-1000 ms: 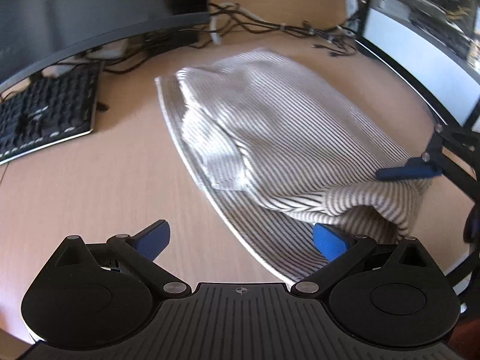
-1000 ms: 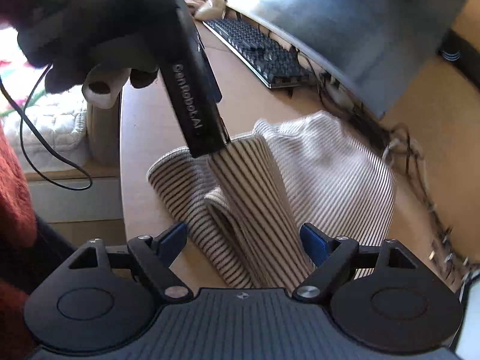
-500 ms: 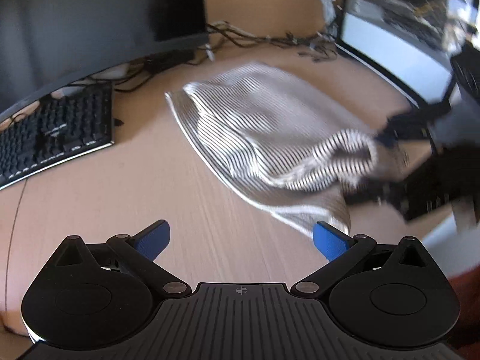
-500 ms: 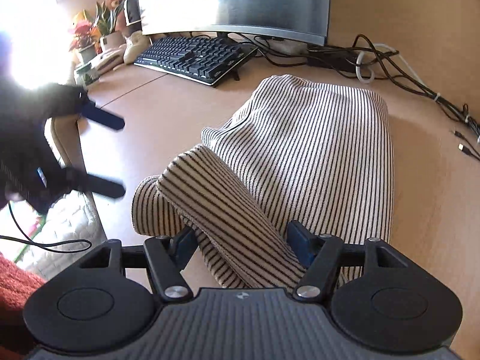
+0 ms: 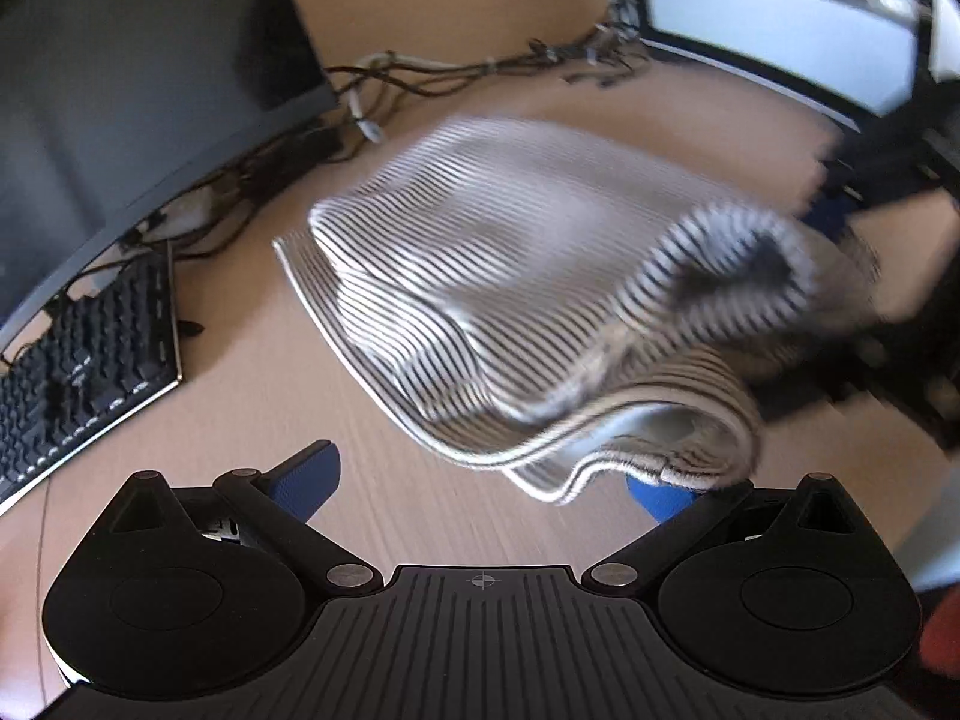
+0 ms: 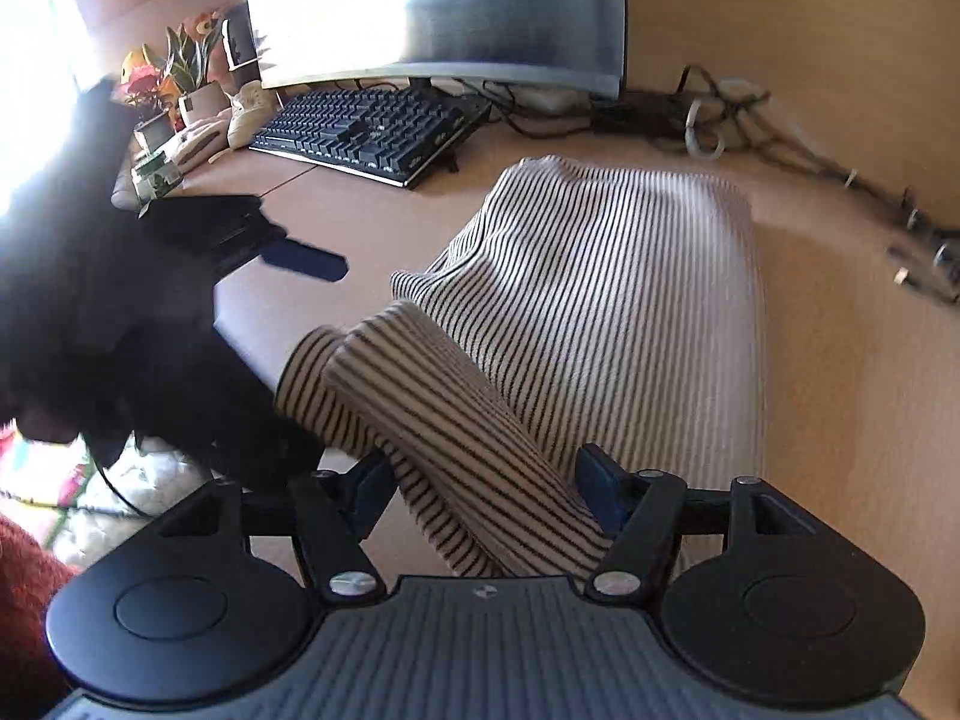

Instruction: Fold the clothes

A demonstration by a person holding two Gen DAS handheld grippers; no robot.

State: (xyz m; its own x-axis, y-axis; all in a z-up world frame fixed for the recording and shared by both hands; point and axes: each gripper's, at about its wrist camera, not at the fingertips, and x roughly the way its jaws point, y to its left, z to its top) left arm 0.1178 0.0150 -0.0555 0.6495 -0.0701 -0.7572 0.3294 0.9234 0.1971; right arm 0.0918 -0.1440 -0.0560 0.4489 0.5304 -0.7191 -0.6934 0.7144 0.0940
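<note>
Shirt (image 6: 600, 300) lay on desk (image 6: 840, 390) near keyboard (image 6: 366, 132), soft, limp. We noted right gripper (image 6: 486, 480) clamped on its rolled edge; left gripper (image 5: 480, 474) apart. Grasp hems.

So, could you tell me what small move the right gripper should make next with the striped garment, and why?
Probably carry the raised fold a little further over the flat part and lower it. The right gripper is shut on a thick fold of the cream, dark-striped knit garment, held above the wooden desk, while the left gripper is open, holding nothing.
</note>
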